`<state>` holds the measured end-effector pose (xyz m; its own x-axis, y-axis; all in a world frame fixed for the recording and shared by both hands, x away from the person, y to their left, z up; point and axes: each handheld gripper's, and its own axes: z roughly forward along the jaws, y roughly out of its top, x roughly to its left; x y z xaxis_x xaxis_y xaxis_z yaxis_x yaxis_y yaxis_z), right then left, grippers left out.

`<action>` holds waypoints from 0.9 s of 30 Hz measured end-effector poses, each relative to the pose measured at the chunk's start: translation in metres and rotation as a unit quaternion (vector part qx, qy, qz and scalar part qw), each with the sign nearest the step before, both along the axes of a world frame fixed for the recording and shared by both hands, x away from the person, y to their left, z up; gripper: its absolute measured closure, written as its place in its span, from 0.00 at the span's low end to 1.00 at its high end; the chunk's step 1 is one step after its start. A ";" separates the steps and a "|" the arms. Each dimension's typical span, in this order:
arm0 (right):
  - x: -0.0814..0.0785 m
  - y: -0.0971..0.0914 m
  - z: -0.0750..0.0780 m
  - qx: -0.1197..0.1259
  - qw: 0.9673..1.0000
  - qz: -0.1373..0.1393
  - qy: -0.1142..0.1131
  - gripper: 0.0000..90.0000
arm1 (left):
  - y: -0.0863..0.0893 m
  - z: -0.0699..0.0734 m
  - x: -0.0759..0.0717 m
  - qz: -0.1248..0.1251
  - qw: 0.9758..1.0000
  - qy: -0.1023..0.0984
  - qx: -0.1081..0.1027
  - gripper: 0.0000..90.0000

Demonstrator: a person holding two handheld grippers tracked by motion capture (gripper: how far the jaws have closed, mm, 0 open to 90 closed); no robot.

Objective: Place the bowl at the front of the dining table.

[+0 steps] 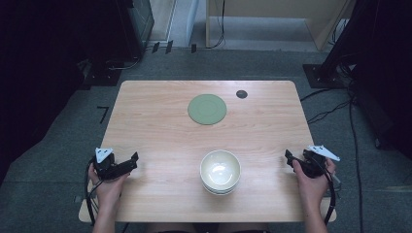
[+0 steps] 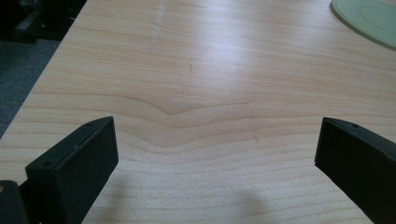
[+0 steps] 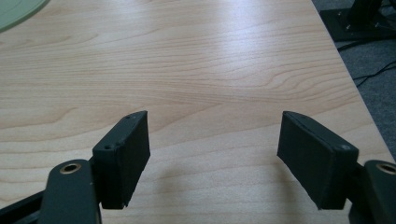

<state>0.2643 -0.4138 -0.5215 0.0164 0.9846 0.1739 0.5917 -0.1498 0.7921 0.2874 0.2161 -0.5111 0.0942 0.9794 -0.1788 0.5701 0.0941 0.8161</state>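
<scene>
Pale wood is stretching across the table, and both grippers are sitting low at its near corners. Left gripper is resting in the person's left hand near the left edge, jaws spread wide apart; in the left gripper view they are framing nothing but bare wood grain, with a slice of the plate peeking in at the top right corner. Right gripper is being held in the right hand at the right edge, its jaws also standing apart and gripping nothing; the right gripper view is showing bare tabletop between them and a sliver of plate at the top left.

Between the two hands, a little toward the right, the bowls are sitting stacked near the front edge, cream-white, upright, well apart from either gripper. Farther back, at the middle of the table, the green plate is lying flat. Just beyond its right side, a small dark disc is sitting near the far edge. Cables are trailing over the grey floor to the right.
</scene>
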 end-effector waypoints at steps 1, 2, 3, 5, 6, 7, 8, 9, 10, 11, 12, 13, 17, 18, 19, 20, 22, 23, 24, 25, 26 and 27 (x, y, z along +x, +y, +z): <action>0.000 0.000 0.000 0.007 1.000 0.000 -0.003 0.29 | 0.000 0.001 0.000 0.000 1.000 0.000 -0.009 0.00; 0.000 0.001 0.000 0.010 1.000 0.000 -0.004 0.29 | 0.000 0.002 0.000 0.000 1.000 -0.001 -0.012 0.00; 0.000 0.001 0.000 0.012 1.000 0.002 -0.004 0.29 | 0.000 0.002 0.000 0.000 1.000 -0.001 -0.012 0.00; 0.001 0.002 0.001 0.017 1.000 0.001 -0.007 0.29 | -0.002 0.006 0.000 0.000 1.000 -0.005 -0.009 0.00; 0.001 0.004 0.003 0.022 1.000 0.000 -0.009 0.29 | -0.006 0.012 -0.001 -0.002 1.000 -0.011 -0.014 0.00; 0.001 0.005 0.005 0.025 1.000 0.001 -0.011 0.29 | -0.006 0.012 -0.001 -0.002 1.000 -0.011 -0.014 0.00; 0.001 0.007 0.008 0.026 1.000 0.004 -0.014 0.29 | -0.013 0.019 -0.001 0.000 1.000 -0.016 -0.017 0.00; 0.001 0.009 0.010 0.025 0.999 0.006 -0.018 0.29 | -0.017 0.022 -0.001 0.002 1.000 -0.016 -0.012 0.00; 0.001 0.011 0.013 0.024 0.999 0.011 -0.024 0.29 | -0.022 0.026 0.000 -0.001 1.000 -0.015 -0.013 0.00; 0.002 0.014 0.015 0.025 0.999 0.015 -0.025 0.29 | -0.027 0.029 0.000 -0.013 1.000 -0.015 -0.015 0.00; 0.002 0.017 0.017 0.028 0.999 0.020 -0.029 0.29 | -0.032 0.033 0.000 -0.027 0.999 -0.015 -0.019 0.00; 0.002 0.020 0.019 0.029 0.999 0.026 -0.029 0.29 | -0.032 0.033 0.000 -0.027 0.999 -0.015 -0.019 0.00; 0.004 0.036 0.027 0.027 0.998 0.047 -0.031 0.29 | -0.064 0.050 -0.004 -0.084 0.996 -0.017 -0.035 0.05; 0.004 0.040 0.030 0.028 0.998 0.054 -0.034 0.29 | -0.070 0.053 -0.005 -0.094 0.995 -0.019 -0.031 0.07; 0.004 0.043 0.032 0.029 0.997 0.060 -0.038 0.29 | -0.076 0.055 -0.007 -0.106 0.994 -0.023 -0.033 0.07; 0.003 0.047 0.034 0.028 0.997 0.067 -0.040 0.29 | -0.082 0.057 -0.009 -0.120 0.992 -0.028 -0.039 0.07; 0.003 0.054 0.039 0.030 0.996 0.078 -0.044 0.29 | -0.092 0.060 -0.012 -0.138 0.988 -0.031 -0.055 0.07; 0.002 0.057 0.041 0.032 0.995 0.083 -0.047 0.29 | -0.097 0.061 -0.014 -0.148 0.987 -0.036 -0.059 0.07; 0.002 0.060 0.043 0.035 0.994 0.088 -0.048 0.29 | -0.103 0.062 -0.016 -0.160 0.984 -0.040 -0.061 0.07; 0.002 0.064 0.045 0.035 0.994 0.094 -0.048 0.29 | -0.108 0.063 -0.018 -0.170 0.983 -0.041 -0.064 0.07; 0.002 0.067 0.046 0.036 0.993 0.099 -0.048 0.29 | -0.114 0.064 -0.020 -0.182 0.980 -0.042 -0.066 0.07; 0.001 0.071 0.048 0.036 0.993 0.104 -0.049 0.29 | -0.114 0.064 -0.020 -0.182 0.980 -0.042 -0.066 0.07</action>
